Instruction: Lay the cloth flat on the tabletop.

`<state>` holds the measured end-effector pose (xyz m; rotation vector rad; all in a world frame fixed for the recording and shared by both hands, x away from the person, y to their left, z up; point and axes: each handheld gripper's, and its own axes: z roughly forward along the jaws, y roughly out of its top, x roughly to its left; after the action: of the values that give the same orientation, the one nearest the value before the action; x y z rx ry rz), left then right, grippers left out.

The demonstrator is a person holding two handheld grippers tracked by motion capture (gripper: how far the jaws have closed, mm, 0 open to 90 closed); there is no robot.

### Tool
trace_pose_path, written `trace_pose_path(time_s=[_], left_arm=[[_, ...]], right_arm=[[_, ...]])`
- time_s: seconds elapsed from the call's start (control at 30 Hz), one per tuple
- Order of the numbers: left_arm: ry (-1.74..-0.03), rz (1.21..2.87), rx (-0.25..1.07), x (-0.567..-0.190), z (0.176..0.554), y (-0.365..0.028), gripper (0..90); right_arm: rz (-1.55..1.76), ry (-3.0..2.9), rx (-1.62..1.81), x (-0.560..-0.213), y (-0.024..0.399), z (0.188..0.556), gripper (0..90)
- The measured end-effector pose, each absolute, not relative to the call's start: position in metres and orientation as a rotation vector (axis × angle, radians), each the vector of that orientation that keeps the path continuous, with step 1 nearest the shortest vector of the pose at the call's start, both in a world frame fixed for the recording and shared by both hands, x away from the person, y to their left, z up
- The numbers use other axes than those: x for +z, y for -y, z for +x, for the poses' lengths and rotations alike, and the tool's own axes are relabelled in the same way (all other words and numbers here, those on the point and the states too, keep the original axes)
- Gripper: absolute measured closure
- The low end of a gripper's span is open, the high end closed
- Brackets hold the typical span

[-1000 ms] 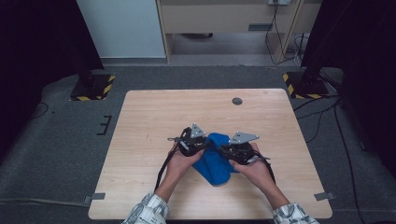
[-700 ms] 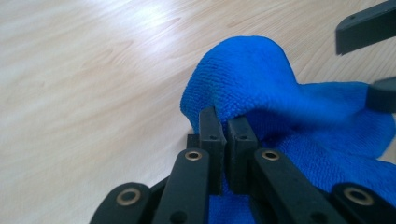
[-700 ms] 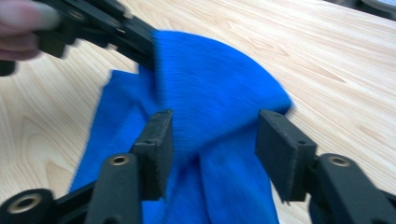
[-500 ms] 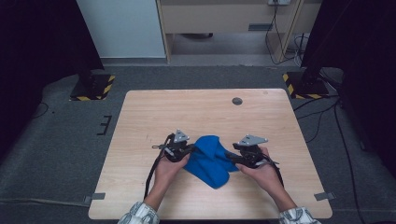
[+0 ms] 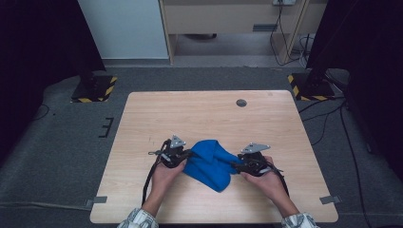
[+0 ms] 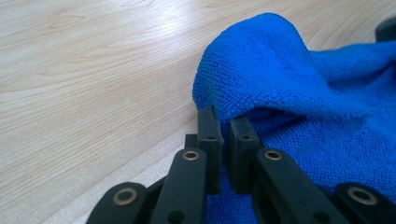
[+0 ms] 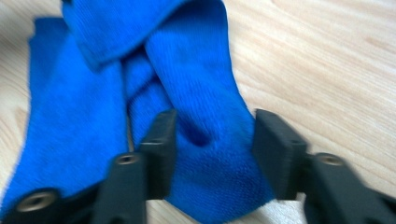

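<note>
1. The left gripper [image 6: 223, 128] has its fingers [image 6: 208, 135] pressed almost together, pinching a thin edge of the blue cloth [image 6: 299, 93]. The hem runs into the narrow slot between the pads, which looks like a firm corner hold for pulling the fabric taut.
2. The right gripper [image 7: 212, 140] has its fingers [image 7: 275, 149] spread wide, with a bunched fold of the blue cloth [image 7: 196, 84] lying between them. Neither pad presses into the fabric, so I judge it poised to clamp or just let go; the view is blurred and I cannot tell which.
3. In the high view the left gripper [image 5: 183, 154] sits at the cloth's left edge and the right gripper [image 5: 237, 166] at its right edge, one hand behind each, forearms coming in from the near side of the table [image 5: 142, 123].
4. The blue cloth [image 5: 209, 164] lies crumpled between the two grippers on the near half of the table, humped in the middle and trailing a point toward the person. Holding it from opposite sides suits spreading or folding it.
5. Farther off, a small round dark grommet [image 5: 241, 102] sits in the tabletop near the far edge, well apart from the work.
6. Beyond the table, yellow-and-black striped stand bases [image 5: 95, 90] rest on the grey floor.
</note>
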<state>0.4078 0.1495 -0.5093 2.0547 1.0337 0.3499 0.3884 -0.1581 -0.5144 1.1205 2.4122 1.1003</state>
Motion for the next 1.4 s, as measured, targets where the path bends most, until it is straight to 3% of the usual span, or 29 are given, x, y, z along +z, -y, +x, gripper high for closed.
trace_pose_path(time_s=[0.17, 0.6, 0.73, 0.97, 1.03, 1.17, 1.4], left_arm=[[-1.027, 2.061, 0.337, -0.509, 0.405, -0.15, 85.9], [-1.048, 2.062, 0.305, -0.506, 0.396, -0.159, 87.0], [-1.071, 2.098, 0.31, -0.514, 0.398, -0.162, 85.1], [-1.085, 2.107, 0.352, -0.518, 0.4, -0.159, 60.2], [-1.078, 2.108, 0.372, -0.517, 0.4, -0.157, 51.8], [-1.063, 2.108, 0.389, -0.516, 0.398, -0.155, 44.6], [-1.057, 2.105, 0.406, -0.517, 0.398, -0.153, 38.9]], right_arm=[[1.118, -2.425, 1.062, -0.518, 0.161, 0.393, 84.2], [1.093, -2.333, 0.966, -0.511, 0.177, 0.423, 87.1], [1.062, -2.353, 0.956, -0.52, 0.17, 0.426, 78.4], [1.149, -2.253, 1.062, -0.508, 0.176, 0.42, 46.8], [1.161, -2.236, 1.081, -0.505, 0.179, 0.415, 42.6], [1.181, -2.228, 1.094, -0.5, 0.184, 0.406, 38.1], [1.227, -2.219, 1.054, -0.502, 0.192, 0.405, 29.2]])
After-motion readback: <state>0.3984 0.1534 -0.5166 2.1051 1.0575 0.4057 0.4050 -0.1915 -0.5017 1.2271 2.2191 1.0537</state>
